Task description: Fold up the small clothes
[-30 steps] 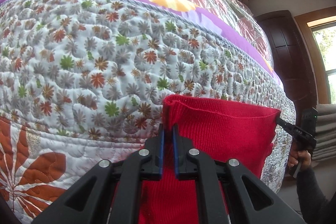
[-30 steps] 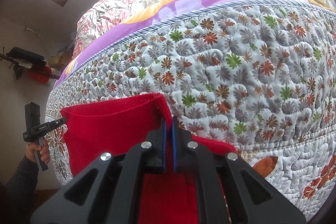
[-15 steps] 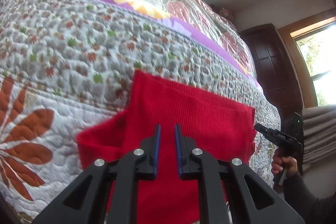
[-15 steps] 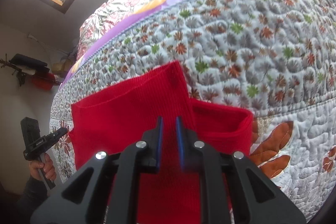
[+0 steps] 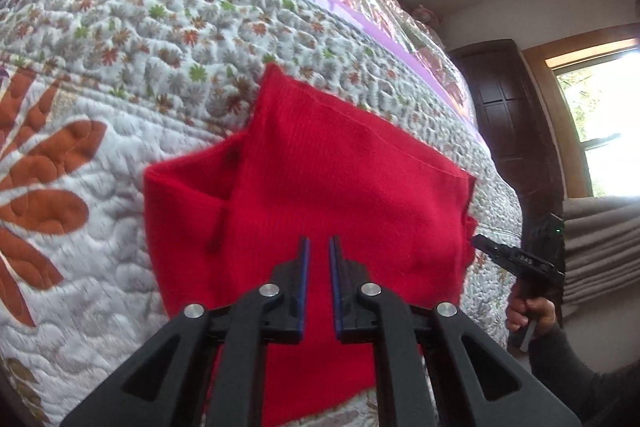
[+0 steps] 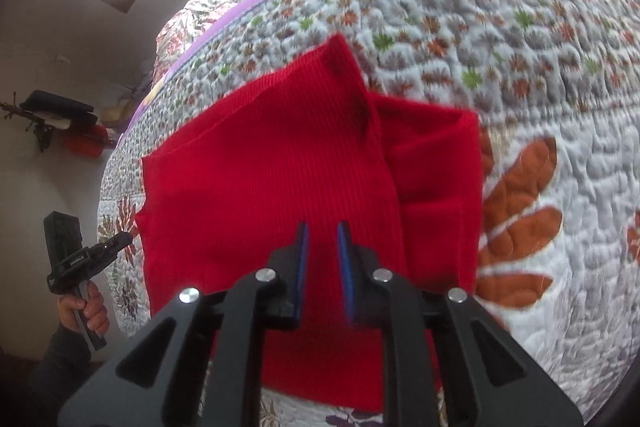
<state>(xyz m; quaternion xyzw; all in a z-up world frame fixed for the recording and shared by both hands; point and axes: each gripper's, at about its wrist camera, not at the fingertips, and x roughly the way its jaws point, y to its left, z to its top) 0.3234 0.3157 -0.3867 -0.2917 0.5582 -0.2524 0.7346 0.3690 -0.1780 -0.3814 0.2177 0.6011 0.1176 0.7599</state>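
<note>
A red ribbed knit garment [image 5: 340, 187] lies folded on the floral quilt [image 5: 132, 39], with a sleeve sticking out on its left side. My left gripper [image 5: 318, 243] hovers over its near half, open, with nothing between the fingers. The right wrist view shows the same garment [image 6: 260, 179], its sleeve [image 6: 440, 179] folded out to the right. My right gripper [image 6: 322, 227] is open above it and holds nothing. Each gripper also shows in the other's view, just off a side edge of the garment: the right gripper [image 5: 480, 242] and the left gripper [image 6: 127, 238].
The quilt covers a bed that falls away at its near edge. A person's hand [image 5: 528, 311] holds the right gripper's handle beside a dark wooden door [image 5: 516, 131] and a window [image 5: 600, 99]. A wall shelf [image 6: 52, 115] with dark items hangs at the left.
Both grippers were shut on the garment's top corners a second ago. They have let go, opened and drawn back, and the garment now lies folded on the quilt.
</note>
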